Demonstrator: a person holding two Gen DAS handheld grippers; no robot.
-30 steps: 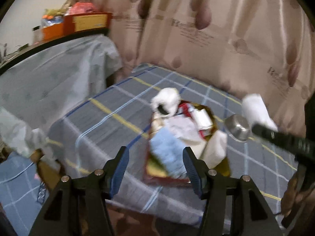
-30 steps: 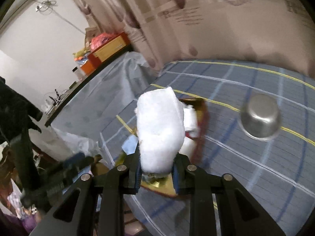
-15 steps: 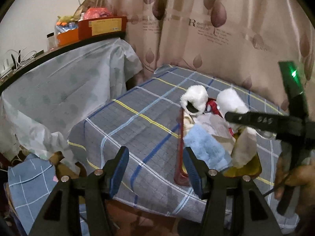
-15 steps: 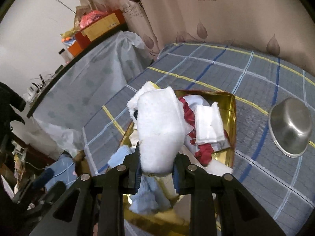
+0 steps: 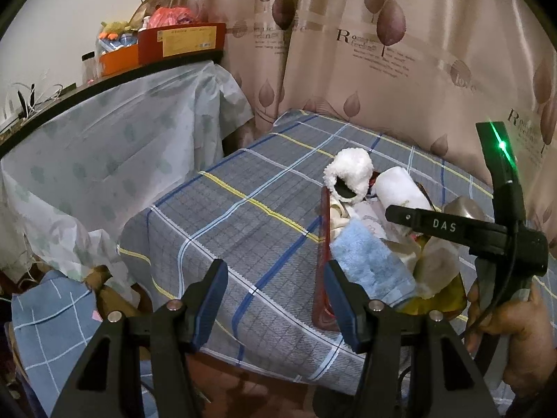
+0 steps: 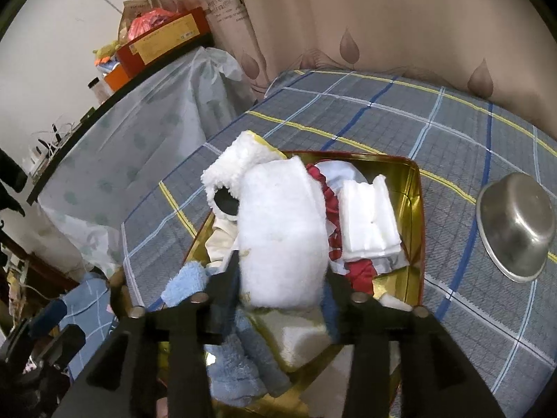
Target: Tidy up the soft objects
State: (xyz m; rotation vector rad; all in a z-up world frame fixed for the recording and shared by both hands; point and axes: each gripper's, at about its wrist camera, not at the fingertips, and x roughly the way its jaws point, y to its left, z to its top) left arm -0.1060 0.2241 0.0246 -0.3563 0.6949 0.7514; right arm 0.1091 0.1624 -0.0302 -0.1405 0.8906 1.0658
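Observation:
A gold tray [image 6: 416, 216] with red outer walls sits on the plaid-covered table [image 5: 243, 216] and holds soft items: a white fluffy hat [image 6: 229, 170], a blue towel [image 6: 181, 282], a red cloth [image 6: 330, 205] and a folded white pad [image 6: 369, 219]. My right gripper [image 6: 282, 278] has widened around a white foam roll [image 6: 282, 230], which rests over the tray. In the left wrist view the roll [image 5: 400, 188] lies on the pile. My left gripper [image 5: 275, 292] is open and empty at the table's near edge, left of the tray [image 5: 322, 244].
A steel bowl [image 6: 515, 223] lies on the table right of the tray. A plastic-covered counter [image 5: 104, 132] with red and orange boxes [image 5: 181, 40] stands at the left. A leaf-print curtain [image 5: 383, 52] hangs behind the table.
My right gripper moved over the tray, came down and spread its jaws off the white roll. My left gripper drew back and left from the tray to the table's near edge.

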